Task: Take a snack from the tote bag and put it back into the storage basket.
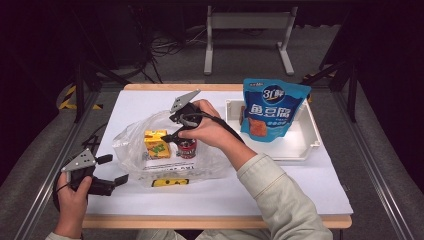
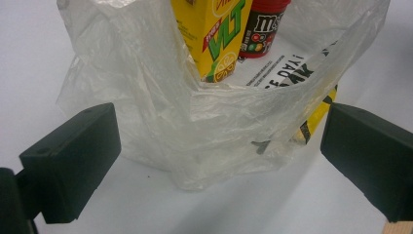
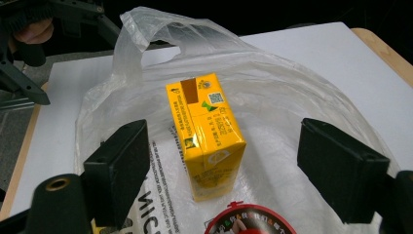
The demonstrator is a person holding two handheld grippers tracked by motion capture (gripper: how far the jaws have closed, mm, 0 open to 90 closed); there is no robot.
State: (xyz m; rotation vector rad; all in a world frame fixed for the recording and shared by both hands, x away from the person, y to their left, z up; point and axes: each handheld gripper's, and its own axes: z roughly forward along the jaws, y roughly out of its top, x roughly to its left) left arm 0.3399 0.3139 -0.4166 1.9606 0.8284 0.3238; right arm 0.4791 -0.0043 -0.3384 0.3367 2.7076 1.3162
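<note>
A clear plastic bag (image 1: 130,145) lies open on the white table (image 1: 225,190). Inside it stand a yellow juice carton (image 1: 156,144) and, to its right, a red M&M's can (image 1: 187,148). My right gripper (image 1: 171,128) hangs open over the bag's mouth. In the right gripper view its jaws (image 3: 231,165) straddle the carton (image 3: 207,136) without touching it, with the can's lid (image 3: 248,222) just below. My left gripper (image 1: 114,169) is open at the table's left front, apart from the bag. Its view (image 2: 219,151) faces the crumpled bag (image 2: 195,122), carton (image 2: 214,39) and can (image 2: 260,29).
At the right side of the table a white tray (image 1: 300,150) holds a blue snack pouch (image 1: 270,110) leaning upright. A yellow-and-black printed strip (image 1: 170,182) marks the bag's near edge. The table's wooden front edge (image 1: 215,221) runs close to my arms.
</note>
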